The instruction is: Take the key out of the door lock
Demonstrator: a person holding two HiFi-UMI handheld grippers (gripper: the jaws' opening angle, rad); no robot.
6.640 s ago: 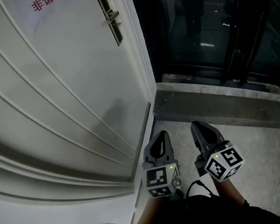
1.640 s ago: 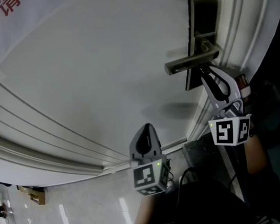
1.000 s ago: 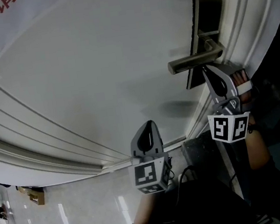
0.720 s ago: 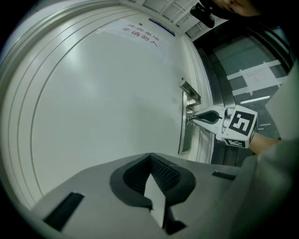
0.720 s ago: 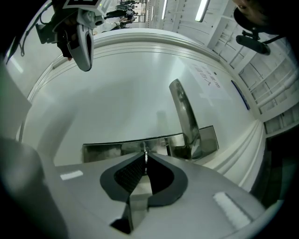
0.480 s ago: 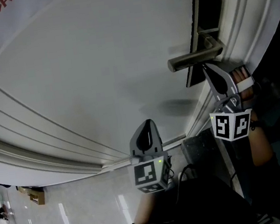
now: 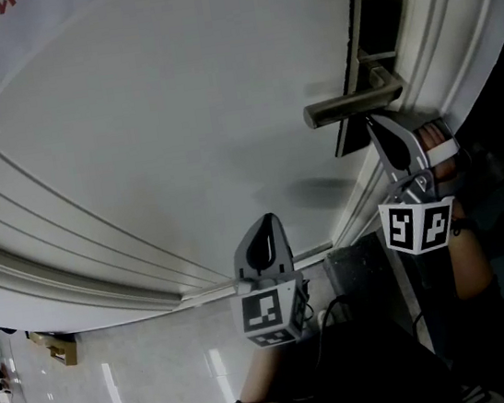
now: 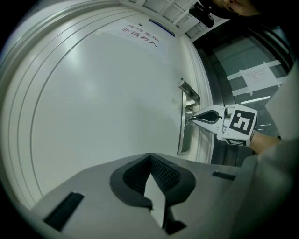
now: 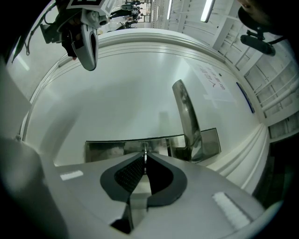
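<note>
The white door (image 7: pixel 175 114) fills the head view; its dark lock plate (image 7: pixel 376 25) stands at 1 o'clock, with the lever handle (image 7: pixel 350 106) projecting toward 9 o'clock; the left gripper (image 7: pixel 265 227) hangs at 6 o'clock, well apart from the lock, its jaws closed together on nothing; the right gripper (image 7: pixel 374 125) sits just beneath the lever at 2 o'clock, jaws pinched narrow on the key (image 9: pixel 145 153), a thin metal sliver against the lock plate.
</note>
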